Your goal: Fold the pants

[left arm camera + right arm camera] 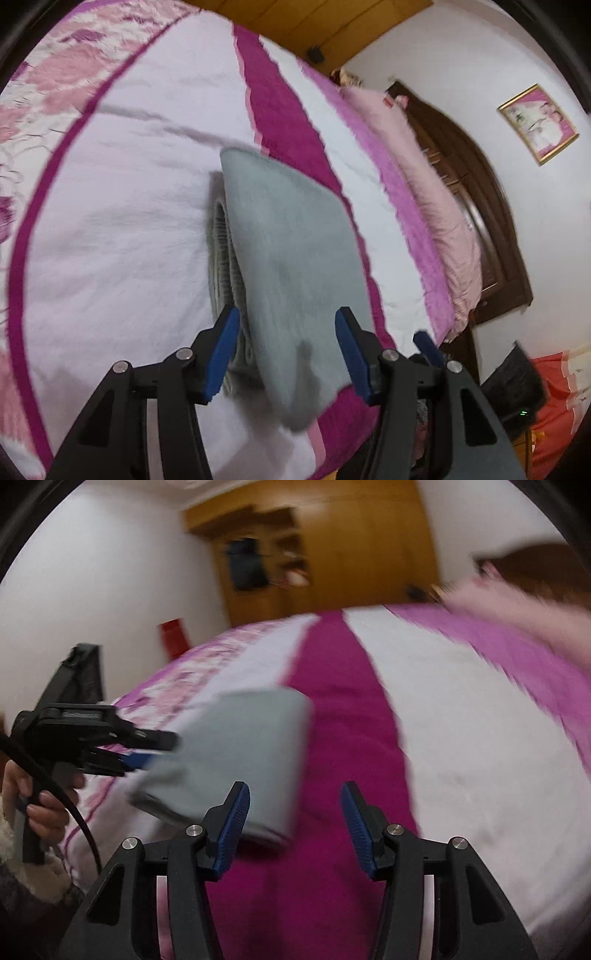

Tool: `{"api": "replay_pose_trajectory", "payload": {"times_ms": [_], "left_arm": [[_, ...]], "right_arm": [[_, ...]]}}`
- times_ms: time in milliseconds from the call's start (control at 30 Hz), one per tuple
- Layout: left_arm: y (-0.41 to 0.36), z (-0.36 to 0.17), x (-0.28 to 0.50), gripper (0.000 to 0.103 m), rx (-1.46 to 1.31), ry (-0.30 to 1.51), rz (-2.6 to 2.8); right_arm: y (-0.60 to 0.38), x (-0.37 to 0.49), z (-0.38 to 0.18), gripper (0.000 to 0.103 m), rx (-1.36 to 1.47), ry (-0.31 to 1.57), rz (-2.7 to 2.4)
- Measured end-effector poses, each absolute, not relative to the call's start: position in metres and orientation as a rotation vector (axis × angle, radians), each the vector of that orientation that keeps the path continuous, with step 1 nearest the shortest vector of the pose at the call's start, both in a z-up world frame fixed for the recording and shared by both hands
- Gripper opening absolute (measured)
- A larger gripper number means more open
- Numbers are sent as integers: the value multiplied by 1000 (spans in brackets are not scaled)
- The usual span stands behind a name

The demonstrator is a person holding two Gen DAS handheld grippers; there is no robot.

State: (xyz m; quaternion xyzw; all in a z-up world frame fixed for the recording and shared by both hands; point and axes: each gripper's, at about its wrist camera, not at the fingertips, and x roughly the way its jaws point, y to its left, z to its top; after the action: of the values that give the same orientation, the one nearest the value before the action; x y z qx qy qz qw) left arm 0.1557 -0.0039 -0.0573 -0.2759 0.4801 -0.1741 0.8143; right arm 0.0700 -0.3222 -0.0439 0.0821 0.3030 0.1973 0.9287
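left wrist view: the left gripper (pixel 286 350) stands about half open, its blue pads either side of the grey pants (pixel 291 258) without pressing them. the pants lie as a compact folded stack on the bed (pixel 122 229), a ribbed band showing at the left edge, the near corner reaching the magenta stripe (pixel 284 122). the fold looks nearly done, so the good move, i judge, is to lift clear without snagging the top layer. white bedding to the left is bare; the pink pillow (pixel 424 184) is well apart on the right.

right wrist view: the right gripper (pixel 295 825) is also about half open and holds nothing; magenta cover shows between its pads. the pants sit just left of it, blurred. the person's hand (pixel 40 794) grips the left gripper's handle beside them. open bed lies to the right.
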Motion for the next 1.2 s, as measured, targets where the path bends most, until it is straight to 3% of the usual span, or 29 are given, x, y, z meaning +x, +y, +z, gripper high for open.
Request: {"api": "replay_pose_trajectory", "payload": {"times_ms": [33, 100, 200, 467, 633, 833, 1200], "left_arm": [[-6, -58, 159, 48, -572, 1030, -357], [-8, -54, 162, 16, -536, 1020, -311], [-12, -45, 160, 13, -515, 999, -282], [-37, -15, 160, 8, -369, 987, -198], [-55, 10, 161, 7, -371, 978, -225], [-75, 37, 169, 7, -384, 953, -276], [-93, 56, 176, 8, -366, 929, -318]], "right_arm": [[-332, 71, -52, 50, 206, 639, 384], [-352, 74, -64, 50, 301, 675, 346], [-364, 77, -67, 50, 393, 670, 354], [-324, 63, -63, 50, 212, 648, 405], [-288, 39, -55, 50, 51, 550, 450], [-271, 49, -59, 61, 9, 479, 290], [-225, 33, -48, 62, -102, 360, 339]]}}
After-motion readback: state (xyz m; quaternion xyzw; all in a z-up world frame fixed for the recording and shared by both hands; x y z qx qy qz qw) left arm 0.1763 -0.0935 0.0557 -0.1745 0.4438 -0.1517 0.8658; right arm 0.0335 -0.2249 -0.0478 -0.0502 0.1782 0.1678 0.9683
